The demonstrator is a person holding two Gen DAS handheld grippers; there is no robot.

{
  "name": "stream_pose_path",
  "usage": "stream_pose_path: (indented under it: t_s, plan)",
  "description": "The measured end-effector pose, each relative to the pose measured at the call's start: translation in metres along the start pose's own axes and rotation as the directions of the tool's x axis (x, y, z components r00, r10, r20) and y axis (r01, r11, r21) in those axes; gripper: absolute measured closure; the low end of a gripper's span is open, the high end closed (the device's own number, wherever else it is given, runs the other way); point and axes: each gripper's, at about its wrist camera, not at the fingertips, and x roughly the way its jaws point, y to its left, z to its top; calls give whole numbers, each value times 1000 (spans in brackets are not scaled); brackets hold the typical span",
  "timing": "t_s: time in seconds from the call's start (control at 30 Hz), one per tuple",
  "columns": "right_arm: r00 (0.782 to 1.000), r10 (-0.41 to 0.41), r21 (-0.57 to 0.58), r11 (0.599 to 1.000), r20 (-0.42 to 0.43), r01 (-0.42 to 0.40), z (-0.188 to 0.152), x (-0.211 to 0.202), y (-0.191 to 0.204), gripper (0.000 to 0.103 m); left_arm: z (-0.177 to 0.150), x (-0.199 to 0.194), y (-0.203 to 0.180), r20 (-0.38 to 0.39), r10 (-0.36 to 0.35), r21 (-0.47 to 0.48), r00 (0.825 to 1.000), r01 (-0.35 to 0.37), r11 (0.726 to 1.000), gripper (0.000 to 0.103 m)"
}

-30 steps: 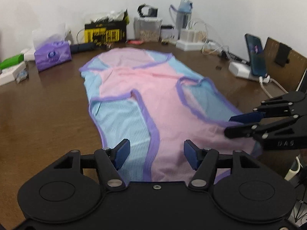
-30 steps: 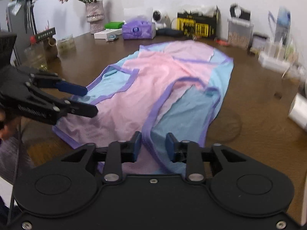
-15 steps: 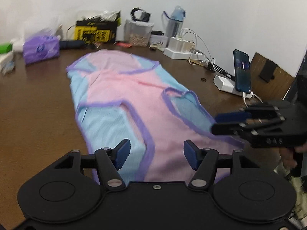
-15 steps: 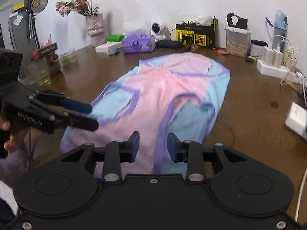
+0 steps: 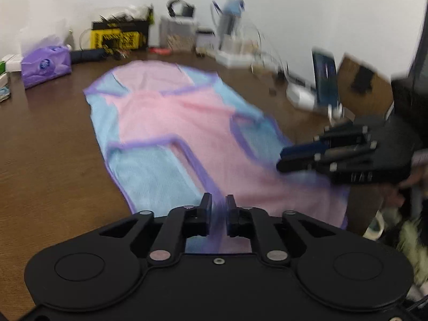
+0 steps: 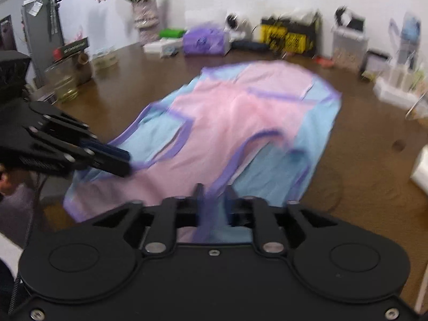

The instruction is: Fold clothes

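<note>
Left gripper (image 5: 218,215): jaws drawn nearly together, with a blurred strip of purple-trimmed fabric between them. It appears clamped on the near hem of the garment (image 5: 182,123), at the boundary of a blue panel and the pink body.

Right gripper (image 6: 212,204): jaws likewise narrowed onto a purple band and blue cloth at the near hem. In the left wrist view it sits to the right, its fingers pressed together over the hem corner; motion blur prevents confirming the exact contact.

Garment: a pink piece with blue panels and purple binding. It lies spread along the worktop (image 5: 48,160), running from directly under both grippers away toward the far clutter. No fold line is visible anywhere on it.

Progress: judged early. Both near-hem grasps look made; the fold itself is not begun. Remaining, by estimate: lift the near hem, carry it toward the far end, lay it down, then any further folds.

Beyond the far end: a purple tissue pack (image 5: 45,65) to the far left and a yellow-and-black box (image 5: 119,36) against the wall.

Change from half a second ago: both grippers stood open above the cloth, the left wide, the right moderately. Both have since closed on the hem. The current frames are blurred, which indicates movement.
</note>
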Motion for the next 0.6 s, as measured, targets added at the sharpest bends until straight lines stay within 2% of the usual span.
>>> stream_pose_path:
  t_s: [0.07, 0.13, 0.2, 0.27, 0.37, 0.43, 0.5, 0.6]
  plan:
    - [1000, -28, -10, 1000, 11, 28, 12, 11, -10, 67, 14, 7, 3, 45, 70, 75, 997, -73, 995, 41]
    - [999, -25, -71, 997, -22, 24, 20, 24, -16, 67, 23, 24, 6, 38, 113, 168, 993, -118, 979, 41]
    - [998, -25, -131, 991, -55, 18, 27, 37, -23, 68, 30, 50, 12, -9, 147, 216, 989, -142, 966, 41]
    - [996, -27, -190, 982, -88, 9, 35, 50, -29, 68, 32, 65, 17, -44, 147, 228, 988, -133, 965, 41]
    - [990, -33, -277, 961, -137, -7, 46, 69, -39, 75, 30, 79, 22, -73, 149, 217, 986, -130, 968, 41]
    - [984, -15, -302, 952, -176, -40, 52, 80, -43, 97, 27, 81, 28, -84, 144, 199, 986, -125, 972, 41]
    - [982, -22, -307, 951, -186, -37, 52, 80, -43, 98, 24, 82, 35, -94, 141, 168, 986, -124, 978, 41]
    - [990, -38, -334, 943, -132, -8, 48, 59, -37, 98, 24, 81, 39, -97, 130, 135, 987, -116, 984, 41]
